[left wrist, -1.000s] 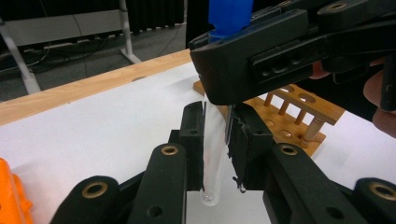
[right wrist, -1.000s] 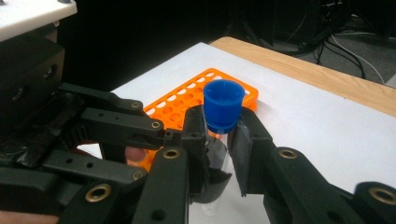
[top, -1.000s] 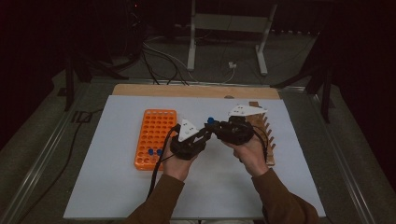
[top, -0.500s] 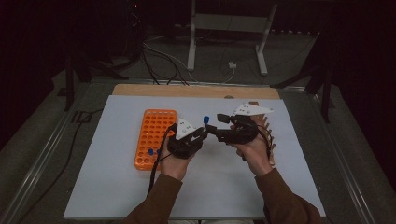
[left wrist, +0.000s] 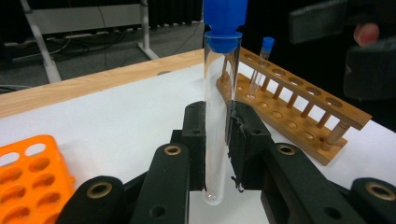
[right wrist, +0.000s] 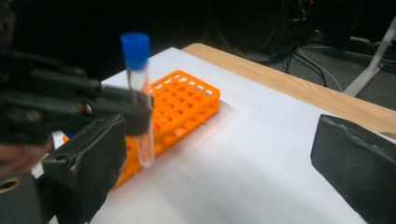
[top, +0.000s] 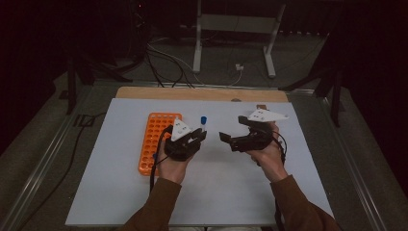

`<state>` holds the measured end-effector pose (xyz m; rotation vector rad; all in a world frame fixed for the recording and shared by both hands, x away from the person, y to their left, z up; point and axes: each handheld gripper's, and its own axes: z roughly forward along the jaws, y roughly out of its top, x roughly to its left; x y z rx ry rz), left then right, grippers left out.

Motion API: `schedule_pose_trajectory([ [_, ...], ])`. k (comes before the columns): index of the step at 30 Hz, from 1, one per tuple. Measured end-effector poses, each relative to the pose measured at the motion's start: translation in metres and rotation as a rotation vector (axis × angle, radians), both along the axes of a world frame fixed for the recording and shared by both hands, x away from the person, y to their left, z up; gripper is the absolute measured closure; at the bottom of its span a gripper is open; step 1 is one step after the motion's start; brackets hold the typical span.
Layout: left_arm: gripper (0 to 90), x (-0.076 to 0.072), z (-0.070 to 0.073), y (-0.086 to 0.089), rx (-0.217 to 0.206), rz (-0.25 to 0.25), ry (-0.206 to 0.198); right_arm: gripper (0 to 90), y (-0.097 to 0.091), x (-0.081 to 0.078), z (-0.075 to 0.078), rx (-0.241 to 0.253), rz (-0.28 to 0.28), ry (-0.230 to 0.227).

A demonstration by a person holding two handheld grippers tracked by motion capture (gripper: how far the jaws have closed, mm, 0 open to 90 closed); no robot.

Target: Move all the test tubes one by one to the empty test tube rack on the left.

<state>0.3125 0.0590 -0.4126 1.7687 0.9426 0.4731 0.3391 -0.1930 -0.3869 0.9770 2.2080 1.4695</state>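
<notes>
High view is showing the counter [top: 120, 192], with the orange rack [top: 153, 139] toward its left edge and the wooden rack [left wrist: 299, 100] toward its right. The left gripper [top: 198, 137] is clamping the blue-capped test tube [top: 203, 123] upright above mid-counter. The right gripper [top: 231, 134], jaws just opening, is empty: handover done, racking remaining.

The person wears brown long sleeves [top: 159, 204]. Each matte black two-jaw gripper [top: 190, 142] shows brass-ringed pivots, a grey three-cornered plate at twelve o'clock, and a trailing black cable.
</notes>
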Motion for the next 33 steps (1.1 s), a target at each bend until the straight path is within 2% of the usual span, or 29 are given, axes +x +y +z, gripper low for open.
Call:
schedule_pose_trajectory([
  [3,78.5,0.0,0.002,0.006,-0.006,0.012,-0.004,2.9,-0.003,0.0,-0.003,-0.017,-0.015,-0.004],
  [10,78.5,0.001,0.004,0.023,-0.003,0.052,-0.005,2.4,-0.013,0.0,-0.008,-0.018,-0.028,0.002],
  [16,78.5,0.0,0.007,0.041,-0.016,0.079,-0.027,2.1,-0.021,0.0,-0.014,-0.029,-0.05,0.004],
  [29,78.4,0.0,0.013,0.078,-0.026,0.135,-0.065,2.0,-0.035,-0.003,-0.017,-0.01,-0.076,0.005],
  [33,78.4,-0.002,0.012,0.088,-0.021,0.152,-0.065,2.0,-0.04,-0.004,-0.019,-0.003,-0.083,0.011],
])
